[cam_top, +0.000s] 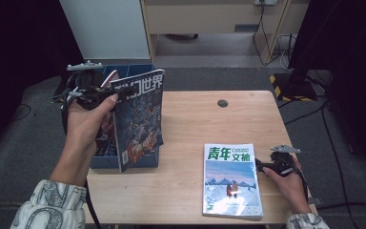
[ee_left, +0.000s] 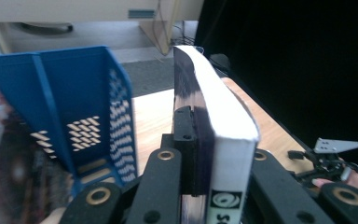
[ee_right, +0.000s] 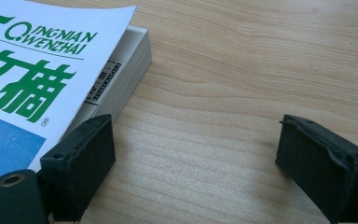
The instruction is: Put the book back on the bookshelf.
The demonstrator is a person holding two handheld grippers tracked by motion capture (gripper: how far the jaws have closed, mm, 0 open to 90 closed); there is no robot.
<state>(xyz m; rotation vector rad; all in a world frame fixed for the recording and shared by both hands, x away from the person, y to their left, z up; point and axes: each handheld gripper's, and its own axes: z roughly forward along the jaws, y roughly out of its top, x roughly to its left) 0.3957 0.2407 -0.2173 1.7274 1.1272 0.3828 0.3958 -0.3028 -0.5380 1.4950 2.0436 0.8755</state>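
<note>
A dark blue magazine with white title characters and orange-red cover art stands beside a blue perforated rack. On the pale wood-grain surface, a second magazine shows green lettering on white above a blue, snowy scene. The black tongs flank bare wood; the sleeves bear a grey-and-white swirl print.

Upright magazine, top of cover: big white Chinese characters, "幻世界" legible, the first character hidden behind the hand.
Upright magazine spine: a round logo in a black box, below it letters starting "S", cut off.
Flat magazine, cover title: green "青年文摘".
Flat magazine cover, close up: green "QINGNIAN WENZHAI" above the characters, with a small ® mark below.
Flat magazine spine: small print, too fine to read.
</note>
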